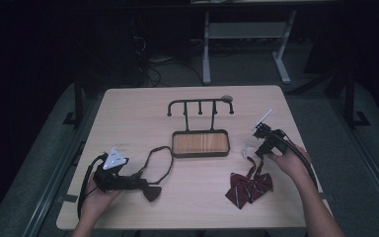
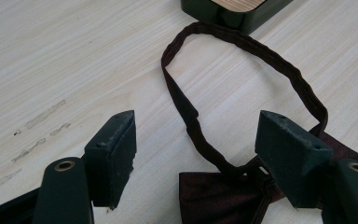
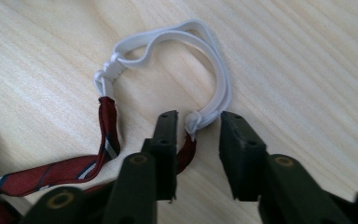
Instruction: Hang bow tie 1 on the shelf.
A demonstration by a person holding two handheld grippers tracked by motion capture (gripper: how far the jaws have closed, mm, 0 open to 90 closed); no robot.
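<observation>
Work in hand: the right hand-held gripper (image 3: 198, 128) reached for the white elastic loop (image 3: 214, 74) of the red striped bow tie (image 1: 249, 188); the likely aim, judged from the layout, was hanging it on the black hook rack (image 1: 200, 106).
Striped tie's place: it lay on the counter (image 1: 133, 113) near the front right, elastic stretched toward the wooden tray (image 1: 200, 143), well apart from the rack's hooks.
Right hand-held gripper: not yet clamped; its jaws stood narrowly apart around the knotted end of the elastic, where the white band met the red strap, with a gap on the right side.
Left hand-held gripper: released, its jaws wide (image 2: 196, 149) over the dark maroon bow tie (image 2: 219, 198) and the thin neck strap (image 2: 261, 51), touching neither.
Risk, slipping band: the elastic was thin and lay flat on the counter, so the pads could close above it or pinch only the knot's edge, and it could slide free on lifting.
Risk, stretch: gripped at one end, the elastic might stretch and snap back, dragging the tie askew.
Risk, snagging: the red strap ran under the left jaw and could be pinched with the elastic, twisting the loop shut against a hook.
Risk, maroon strap: its loop nearly touched the tray and might catch the corner if pulled.
</observation>
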